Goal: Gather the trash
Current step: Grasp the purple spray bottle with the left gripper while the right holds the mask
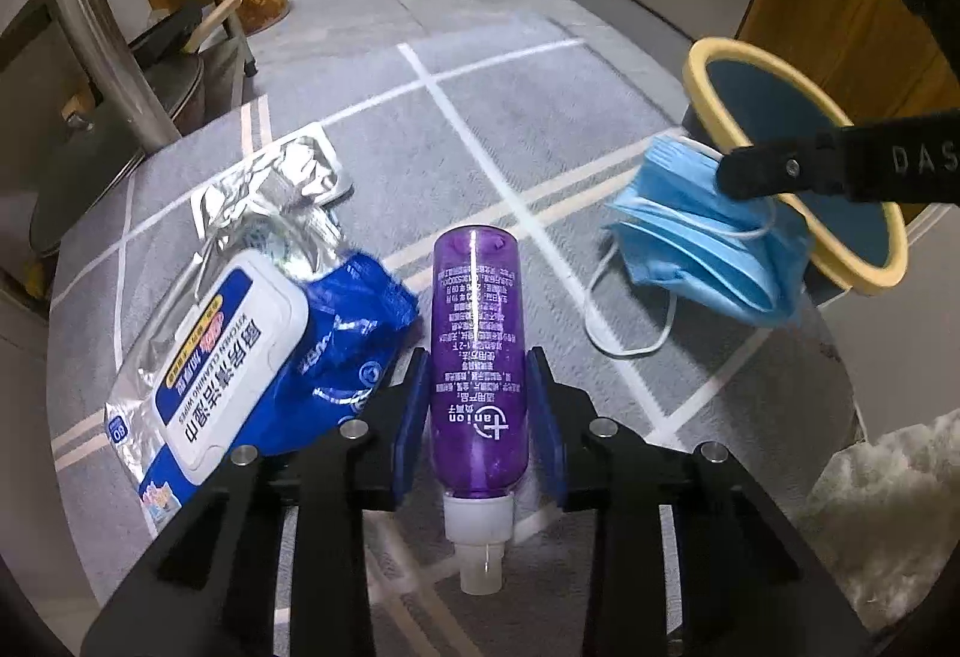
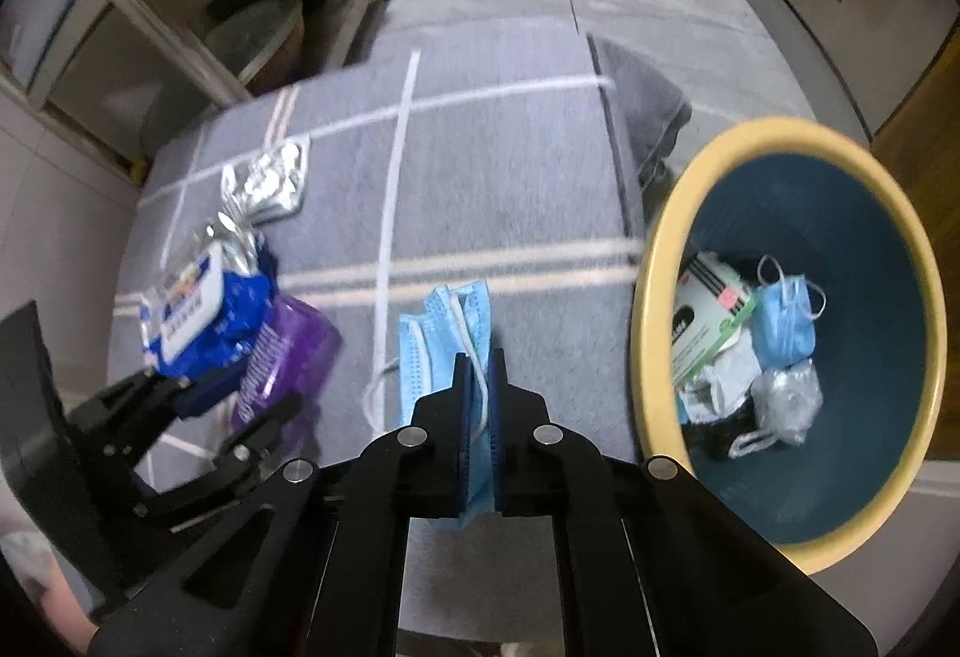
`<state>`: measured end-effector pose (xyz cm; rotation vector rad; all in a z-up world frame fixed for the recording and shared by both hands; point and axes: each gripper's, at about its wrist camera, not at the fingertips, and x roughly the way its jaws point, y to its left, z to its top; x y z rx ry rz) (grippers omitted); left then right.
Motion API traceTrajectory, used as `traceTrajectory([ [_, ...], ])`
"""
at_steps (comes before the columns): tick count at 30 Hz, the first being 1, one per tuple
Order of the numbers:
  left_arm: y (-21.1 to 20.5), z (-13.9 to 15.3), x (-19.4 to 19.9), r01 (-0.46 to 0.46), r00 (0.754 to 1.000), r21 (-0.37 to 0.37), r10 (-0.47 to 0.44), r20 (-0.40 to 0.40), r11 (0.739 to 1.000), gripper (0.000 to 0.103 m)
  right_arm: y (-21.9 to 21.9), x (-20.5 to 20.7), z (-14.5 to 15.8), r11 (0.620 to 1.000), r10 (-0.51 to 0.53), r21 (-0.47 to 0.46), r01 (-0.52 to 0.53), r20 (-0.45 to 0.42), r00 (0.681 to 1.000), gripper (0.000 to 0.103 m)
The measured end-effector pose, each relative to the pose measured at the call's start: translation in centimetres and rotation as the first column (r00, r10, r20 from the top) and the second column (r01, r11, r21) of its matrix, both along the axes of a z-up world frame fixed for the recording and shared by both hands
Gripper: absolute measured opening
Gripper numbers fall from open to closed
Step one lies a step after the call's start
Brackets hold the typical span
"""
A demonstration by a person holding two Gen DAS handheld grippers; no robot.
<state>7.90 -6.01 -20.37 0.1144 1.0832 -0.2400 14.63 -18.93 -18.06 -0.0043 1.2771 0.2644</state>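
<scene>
Left gripper [image 1: 478,396]: jaws grasping the purple spray bottle [image 1: 477,351], blue pads against both its sides, nozzle toward the camera, bottle lying on the grey striped tabletop [image 1: 480,147]. Just left of these jaws: wet-wipes pack [image 1: 216,363] and crumpled blue wrapper [image 1: 348,321]; foil blister pack [image 1: 300,171] beyond them. Right gripper [image 2: 478,417]: jaws clenched on a blue face mask [image 2: 444,339], mask hanging ahead of the jaws, ear loop trailing left. Right of these jaws: yellow-rimmed bin [image 2: 654,249] with dark blue inside, holding 1 more mask, a green-white box and crumpled plastic.
</scene>
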Motion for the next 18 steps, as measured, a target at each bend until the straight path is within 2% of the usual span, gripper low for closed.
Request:
traceTrajectory([
  [5,-0.3,1.8,0.1,0.000,0.999,-0.029,0.002,0.050,1.000,0.032,0.0,0.1,1.6,1.000,0.011,0.004,-0.011,0.046,0.999,0.006],
  [12,-1.6,4.9,0.5,0.028,0.991,-0.056,-0.020,0.129,0.998,0.032,-2.2,0.9,4.9,0.997,-0.051,0.068,0.044,0.115,0.992,0.006],
  [18,-3.3,6.7,1.0,0.065,0.983,-0.050,-0.055,0.175,0.997,0.032,-3.4,0.9,6.9,0.998,-0.061,0.038,0.054,0.190,0.980,0.006],
])
